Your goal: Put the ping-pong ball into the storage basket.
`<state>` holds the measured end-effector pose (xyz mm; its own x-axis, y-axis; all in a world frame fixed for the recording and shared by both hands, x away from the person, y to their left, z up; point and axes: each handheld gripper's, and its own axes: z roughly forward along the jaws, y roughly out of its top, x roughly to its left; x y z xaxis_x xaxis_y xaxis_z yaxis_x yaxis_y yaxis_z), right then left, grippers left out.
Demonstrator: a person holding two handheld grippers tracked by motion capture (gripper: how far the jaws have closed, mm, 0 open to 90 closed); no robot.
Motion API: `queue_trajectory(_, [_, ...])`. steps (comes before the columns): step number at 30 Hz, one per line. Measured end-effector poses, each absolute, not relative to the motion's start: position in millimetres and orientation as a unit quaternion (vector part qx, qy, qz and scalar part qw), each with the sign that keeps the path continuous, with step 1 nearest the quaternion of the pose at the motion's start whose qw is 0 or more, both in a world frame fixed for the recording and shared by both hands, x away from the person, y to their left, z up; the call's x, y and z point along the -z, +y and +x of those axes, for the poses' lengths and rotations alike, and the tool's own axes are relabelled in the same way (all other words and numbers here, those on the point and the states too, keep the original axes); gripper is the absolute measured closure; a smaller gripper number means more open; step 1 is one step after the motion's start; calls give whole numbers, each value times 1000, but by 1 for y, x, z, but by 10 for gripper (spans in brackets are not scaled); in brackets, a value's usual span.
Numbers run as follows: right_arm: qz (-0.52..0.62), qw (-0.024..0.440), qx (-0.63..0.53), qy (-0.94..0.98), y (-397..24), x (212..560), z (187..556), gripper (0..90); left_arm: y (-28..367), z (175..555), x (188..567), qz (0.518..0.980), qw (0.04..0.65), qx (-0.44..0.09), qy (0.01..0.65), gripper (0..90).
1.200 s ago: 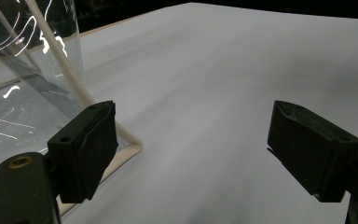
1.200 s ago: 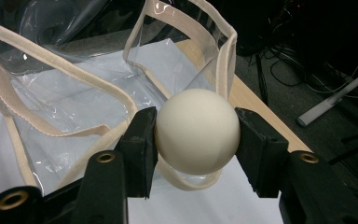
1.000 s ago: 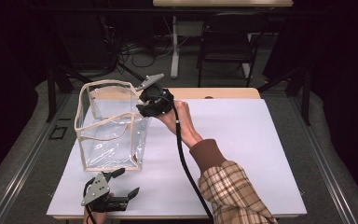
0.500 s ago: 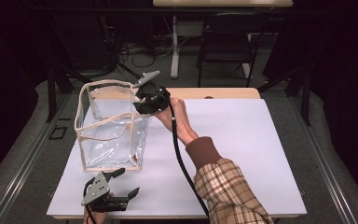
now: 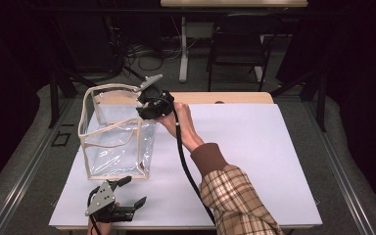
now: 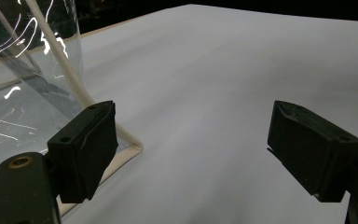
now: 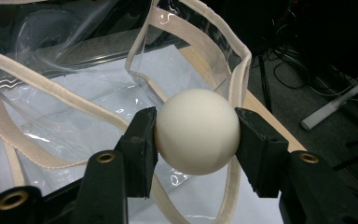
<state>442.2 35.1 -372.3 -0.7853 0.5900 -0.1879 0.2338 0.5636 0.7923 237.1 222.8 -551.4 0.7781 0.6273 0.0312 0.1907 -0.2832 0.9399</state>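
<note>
**Kid:** Bag (image 5: 115, 137) first, since it is the biggest thing. What is it like?

**Helper:** It is a see-through plastic bag with cream cloth edges. It stands open on the left part of the white table (image 5: 254, 156). I think it is soft and floppy, so its walls will bend if you bump them. The cloth rim looks like the best place to hold it, because the clear plastic looks slippery.

**Kid:** And what is your right gripper (image 7: 196, 133) doing?

**Helper:** You have it up at the far right corner of the bag's rim. Its 2 jaws are squeezed on a ball (image 7: 197, 131), 1 jaw on each side, right across the middle.

**Kid:** Will the ball be hard to hold?

**Helper:** It is smooth, round and cream-white. I guess it is light and a bit slippery, so it could pop out if you hold it off-center. It may bounce or roll when you let go, so go low inside the bag.

**Kid:** And your left gripper (image 5: 111, 200)?

**Helper:** It rests low by the near edge of the table, just beside the bag's near corner. Its jaws are spread wide with nothing between them.
</note>
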Motion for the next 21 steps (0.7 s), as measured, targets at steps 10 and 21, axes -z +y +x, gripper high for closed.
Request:
queue_trajectory(10, [239,225,-403,855,41,370,443,510,222,237,551,775,538,-203,264,161])
queue_trajectory(21, [246,225,-405,851,47,365,445,510,223,237,552,775,538,-202,262,161])
